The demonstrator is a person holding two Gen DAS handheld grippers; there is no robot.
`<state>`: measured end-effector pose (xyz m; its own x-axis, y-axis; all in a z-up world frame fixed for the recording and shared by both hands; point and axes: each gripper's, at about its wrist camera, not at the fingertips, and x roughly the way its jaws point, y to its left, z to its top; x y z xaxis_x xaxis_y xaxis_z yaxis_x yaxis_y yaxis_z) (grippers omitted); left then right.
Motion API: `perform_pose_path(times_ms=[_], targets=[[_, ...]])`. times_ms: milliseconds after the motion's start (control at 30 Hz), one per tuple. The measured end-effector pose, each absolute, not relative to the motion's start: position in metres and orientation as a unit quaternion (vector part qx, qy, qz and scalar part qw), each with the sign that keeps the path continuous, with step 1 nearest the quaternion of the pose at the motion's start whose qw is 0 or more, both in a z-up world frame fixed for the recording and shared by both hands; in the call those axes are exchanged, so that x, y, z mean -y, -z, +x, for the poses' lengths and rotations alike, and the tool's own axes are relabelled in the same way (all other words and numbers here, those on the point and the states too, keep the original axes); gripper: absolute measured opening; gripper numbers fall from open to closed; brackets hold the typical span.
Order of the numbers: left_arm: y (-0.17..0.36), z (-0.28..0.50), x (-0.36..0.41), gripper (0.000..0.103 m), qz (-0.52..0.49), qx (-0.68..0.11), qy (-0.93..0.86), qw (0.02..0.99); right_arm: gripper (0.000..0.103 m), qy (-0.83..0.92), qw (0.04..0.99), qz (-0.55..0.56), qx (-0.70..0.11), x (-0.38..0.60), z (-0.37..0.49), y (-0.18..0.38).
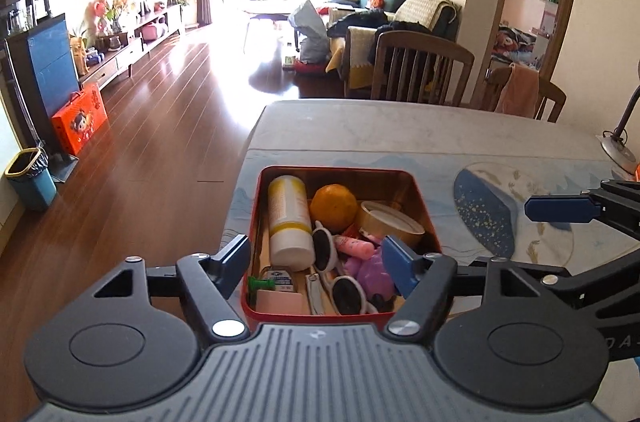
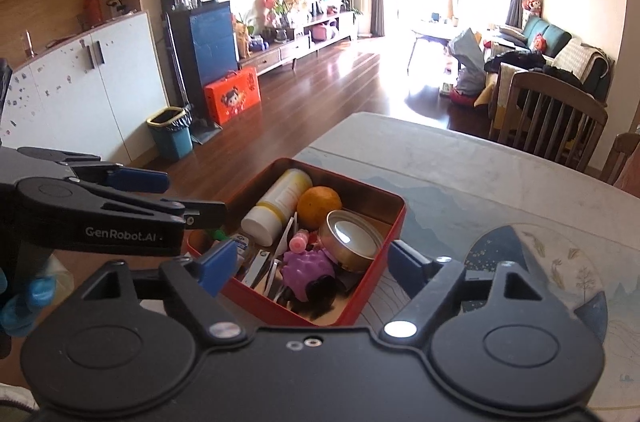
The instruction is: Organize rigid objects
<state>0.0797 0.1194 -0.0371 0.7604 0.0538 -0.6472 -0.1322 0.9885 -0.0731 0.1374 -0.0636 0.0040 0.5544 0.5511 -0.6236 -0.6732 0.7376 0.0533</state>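
A red tin box stands near the table's left edge. It holds a white and yellow bottle, an orange, a round gold tin, white sunglasses, a pink tube, a purple toy, a nail clipper and small items. My left gripper is open and empty, low over the box's near end. My right gripper is open and empty, its jaws spanning the box's near corner.
The grey table carries a mat with a blue round print. A lamp base stands at its right edge. Wooden chairs stand behind the table. A blue bin and an orange case sit on the wood floor at left.
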Motion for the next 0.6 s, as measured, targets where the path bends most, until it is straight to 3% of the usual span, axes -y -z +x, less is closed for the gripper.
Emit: perform_pose_path(times_ms=[333,600], targets=[[0.03,0.064,-0.088,0.093,-0.069,-0.341,-0.064,0.935,0.101,-0.367,0.879,-0.089,-0.291,0.1,0.125,-0.015],[0.034,0.051,-0.071,0.096,-0.097,-0.344,-0.067,0.931,0.103,-0.372,0.881,-0.095,-0.277,0.119,0.114,-0.019]])
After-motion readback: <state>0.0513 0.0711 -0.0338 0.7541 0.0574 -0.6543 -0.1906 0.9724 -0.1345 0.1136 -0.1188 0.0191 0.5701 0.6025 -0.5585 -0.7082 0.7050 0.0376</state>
